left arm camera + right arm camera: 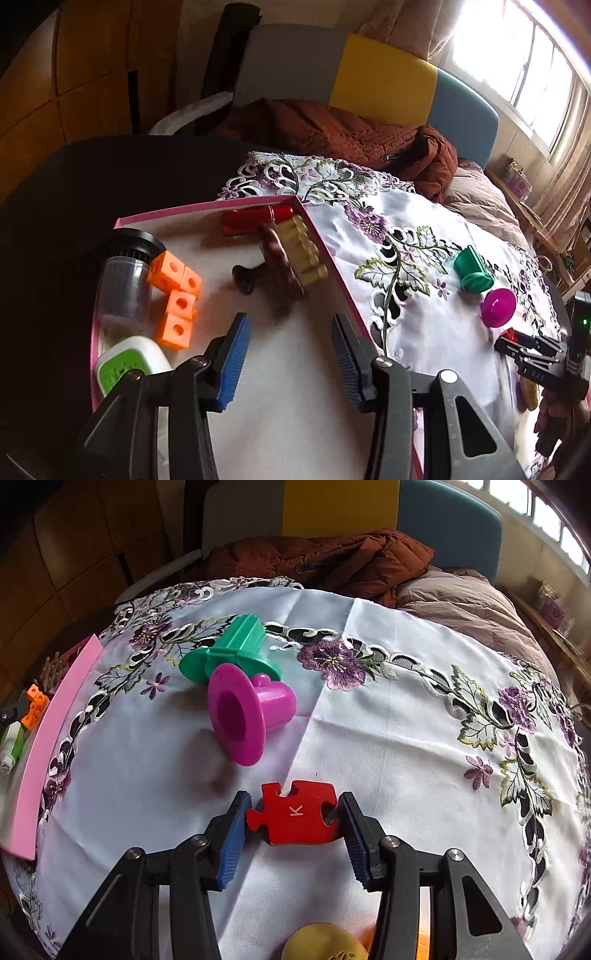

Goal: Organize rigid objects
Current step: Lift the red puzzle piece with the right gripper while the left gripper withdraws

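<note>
My left gripper hangs open over the white floor of a pink-rimmed tray, with nothing between its blue pads. In the tray lie a red metal cylinder, a blurred brown clip, a beige ribbed piece, linked orange cubes, a clear jar with a black lid and a green-and-white case. My right gripper is shut on a red puzzle piece marked K, just above the cloth. Beyond it lie a magenta cup and a green cup, touching.
A white cloth embroidered with purple flowers covers the round dark table. A brown jacket lies on the seat behind. A yellow round object sits under my right gripper. The tray's pink wall borders the cloth on the left.
</note>
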A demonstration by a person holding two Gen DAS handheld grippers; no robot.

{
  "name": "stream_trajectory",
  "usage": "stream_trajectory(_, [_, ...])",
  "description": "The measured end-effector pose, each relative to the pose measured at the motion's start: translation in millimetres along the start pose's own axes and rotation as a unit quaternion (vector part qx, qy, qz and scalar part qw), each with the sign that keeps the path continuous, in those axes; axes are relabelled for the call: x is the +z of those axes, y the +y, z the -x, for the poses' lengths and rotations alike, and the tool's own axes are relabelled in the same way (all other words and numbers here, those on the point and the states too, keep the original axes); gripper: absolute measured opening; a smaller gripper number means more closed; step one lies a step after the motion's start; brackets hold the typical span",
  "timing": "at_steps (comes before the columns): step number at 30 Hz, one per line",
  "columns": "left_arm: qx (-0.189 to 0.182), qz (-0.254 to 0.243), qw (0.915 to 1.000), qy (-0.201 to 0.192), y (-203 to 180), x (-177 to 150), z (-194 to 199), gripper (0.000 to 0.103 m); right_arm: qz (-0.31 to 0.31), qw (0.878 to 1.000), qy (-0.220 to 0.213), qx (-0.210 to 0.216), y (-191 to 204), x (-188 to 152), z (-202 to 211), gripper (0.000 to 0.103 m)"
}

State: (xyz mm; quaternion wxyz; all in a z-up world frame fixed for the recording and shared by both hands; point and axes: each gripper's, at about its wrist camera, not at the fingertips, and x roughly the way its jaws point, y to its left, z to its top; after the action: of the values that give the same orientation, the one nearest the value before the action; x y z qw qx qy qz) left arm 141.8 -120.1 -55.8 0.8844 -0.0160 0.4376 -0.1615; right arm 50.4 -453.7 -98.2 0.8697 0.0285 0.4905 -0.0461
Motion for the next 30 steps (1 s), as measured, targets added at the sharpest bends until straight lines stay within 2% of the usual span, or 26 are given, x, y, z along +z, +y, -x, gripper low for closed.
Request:
stream_trajectory(12, [0.024,-0.024,0.9990,-0.031,-11.4,-30.2,50.5,0.046,-0.001,1.000,-0.003,0.000,-0.6,-0.3,0.2,0.049])
stream_trajectory(30, [0.037,-0.009,0.9989,-0.028,8.0,-63.2,90.0,0.046,0.007,1.000,-0.015,-0.009,1.8,-3.3,0.3,0.049])
